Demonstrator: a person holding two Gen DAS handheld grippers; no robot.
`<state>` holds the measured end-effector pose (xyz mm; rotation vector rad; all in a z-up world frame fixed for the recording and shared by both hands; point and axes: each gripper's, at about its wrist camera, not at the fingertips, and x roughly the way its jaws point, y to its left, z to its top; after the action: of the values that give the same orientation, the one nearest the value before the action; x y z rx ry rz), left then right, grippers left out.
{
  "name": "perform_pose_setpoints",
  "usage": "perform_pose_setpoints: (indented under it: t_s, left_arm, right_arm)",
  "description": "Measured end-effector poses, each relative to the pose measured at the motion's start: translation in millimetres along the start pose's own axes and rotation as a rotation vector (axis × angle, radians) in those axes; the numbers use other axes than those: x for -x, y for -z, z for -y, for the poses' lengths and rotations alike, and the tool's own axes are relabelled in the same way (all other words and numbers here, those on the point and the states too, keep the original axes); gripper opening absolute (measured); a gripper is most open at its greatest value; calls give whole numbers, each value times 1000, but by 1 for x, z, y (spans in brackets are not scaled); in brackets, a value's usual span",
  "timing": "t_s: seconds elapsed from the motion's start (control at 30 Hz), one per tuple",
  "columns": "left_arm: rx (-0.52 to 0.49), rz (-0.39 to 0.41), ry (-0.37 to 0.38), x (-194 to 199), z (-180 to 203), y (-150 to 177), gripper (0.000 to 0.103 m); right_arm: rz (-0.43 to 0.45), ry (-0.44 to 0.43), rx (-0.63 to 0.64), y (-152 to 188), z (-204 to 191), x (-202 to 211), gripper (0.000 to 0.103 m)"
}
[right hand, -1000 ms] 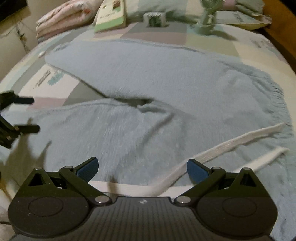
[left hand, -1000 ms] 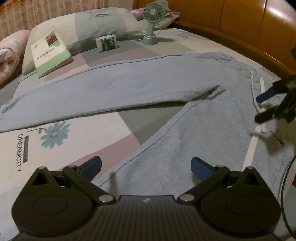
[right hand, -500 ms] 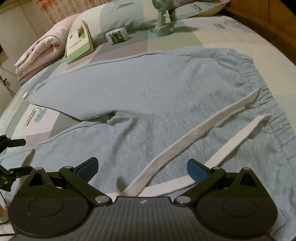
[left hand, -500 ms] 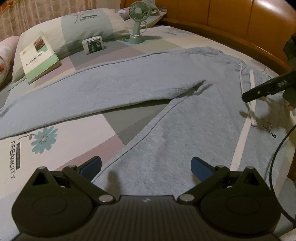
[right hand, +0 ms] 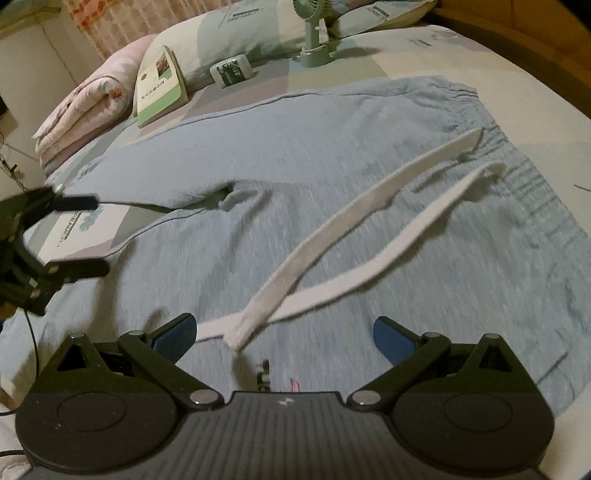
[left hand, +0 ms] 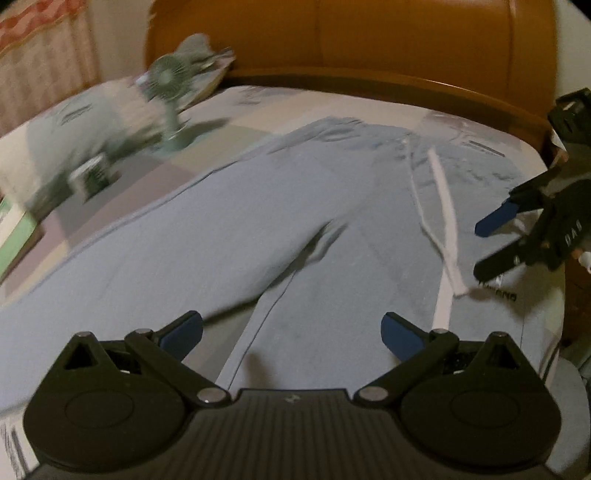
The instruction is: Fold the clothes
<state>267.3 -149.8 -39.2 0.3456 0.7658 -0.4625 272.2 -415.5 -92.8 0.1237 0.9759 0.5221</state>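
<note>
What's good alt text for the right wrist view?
Light blue sweatpants lie spread flat on a bed, white drawstrings trailing toward the open right tool. The open left tool sits at left; a book and small fan lie near the pillows.

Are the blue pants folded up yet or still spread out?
Spread out. The blue pants lie flat on the bed, both legs apart, white drawstrings loose on top.

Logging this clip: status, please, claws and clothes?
Left claw open, empty, over the pants. Right claw open, empty, near the waistband. Pants flat on bed, unfolded. Drawstrings loose across the front; fan and book clear.
</note>
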Motion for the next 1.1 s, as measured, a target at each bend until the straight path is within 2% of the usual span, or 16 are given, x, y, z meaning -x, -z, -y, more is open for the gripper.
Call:
perform_pose_setpoints:
  t_s: [0.2,0.43,0.63,0.83,0.97,1.1]
  left_arm:
    - [-134,26,50,-28,26,-25,102]
    - [-146,20,87,-54,45,-37,102]
    - [-170,26,101,-57,58,-34,102]
    - [-183,39,120,-59,66,-39,102]
    - [-154,59,140,-63,63,-47,102]
    - [-119,76,158,-67,59,-54,102]
  right_arm:
    - [21,19,11,-1,10,10,103]
    - [50,17,-53,-26,45,25,103]
    - [77,-12,-99,-82,97,33,103]
    - [82,-97,-239,-136,166,16,103]
    - [21,-140,-257,-169,201,-8,103]
    - [-32,-187,-267,-188,224,-39,103]
